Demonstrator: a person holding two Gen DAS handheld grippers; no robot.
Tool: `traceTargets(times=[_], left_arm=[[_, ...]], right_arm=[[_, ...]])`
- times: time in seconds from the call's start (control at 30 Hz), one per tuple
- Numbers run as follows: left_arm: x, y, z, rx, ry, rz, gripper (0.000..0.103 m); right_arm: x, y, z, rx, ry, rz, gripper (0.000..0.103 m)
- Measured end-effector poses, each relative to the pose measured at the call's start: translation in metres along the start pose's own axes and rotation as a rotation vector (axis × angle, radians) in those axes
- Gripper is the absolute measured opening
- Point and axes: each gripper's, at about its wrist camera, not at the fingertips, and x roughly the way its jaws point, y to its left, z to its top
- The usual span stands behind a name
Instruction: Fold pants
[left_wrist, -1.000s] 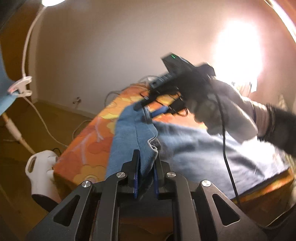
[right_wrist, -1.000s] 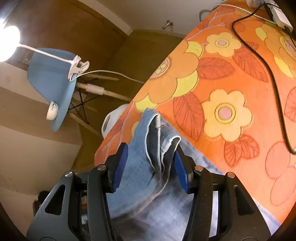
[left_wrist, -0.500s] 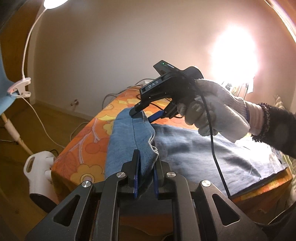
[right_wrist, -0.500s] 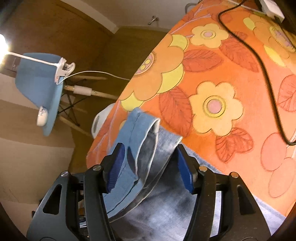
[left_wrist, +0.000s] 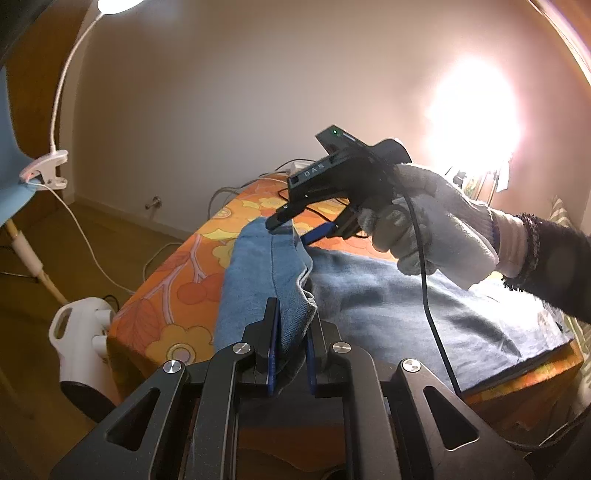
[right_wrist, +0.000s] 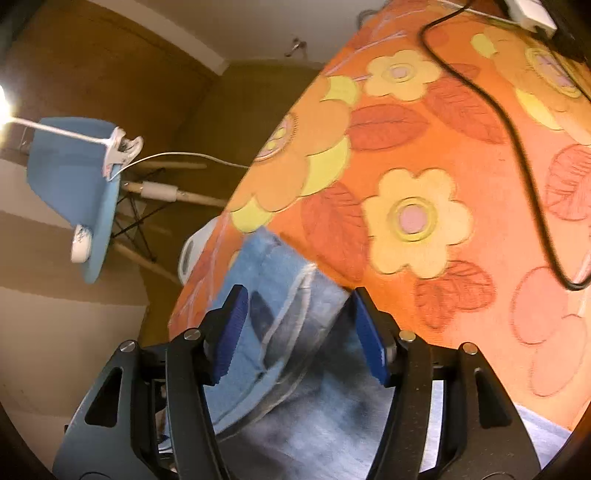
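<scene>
Pants (left_wrist: 424, 306) spread on flowered table cover (right_wrist: 424, 155), folded hem end raised near its edge. Left gripper (left_wrist: 291, 350) clamped tight on that denim; right gripper (right_wrist: 299, 332) parted wide, not pinching the hem between its pads. Best kept taut while laying flat. Waistband out of view.

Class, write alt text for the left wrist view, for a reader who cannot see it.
The left gripper is shut on a bunched fold of blue jeans that lie on a table with an orange floral cloth. Beyond it, a gloved hand holds the right gripper over the far end of the fold, jaws apart. A white clip lamp stands at left.
</scene>
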Motion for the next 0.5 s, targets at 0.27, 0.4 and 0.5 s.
traceTargets(times=[0.27, 0.4, 0.5], left_arm=[[0.007, -0.008, -0.005, 0.015, 0.017, -0.001, 0.011], [0.008, -0.013, -0.007, 0.021, 0.021, -0.007, 0.011], [0.006, -0.019, -0.008, 0.022, 0.021, -0.019, 0.011]], right_arm=[[0.004, 0.016, -0.005, -0.022, -0.002, 0.099, 0.061], [0.019, 0.023, -0.011, -0.044, 0.012, 0.076, 0.052], [0.025, 0.036, -0.012, -0.092, 0.009, 0.034, 0.024]])
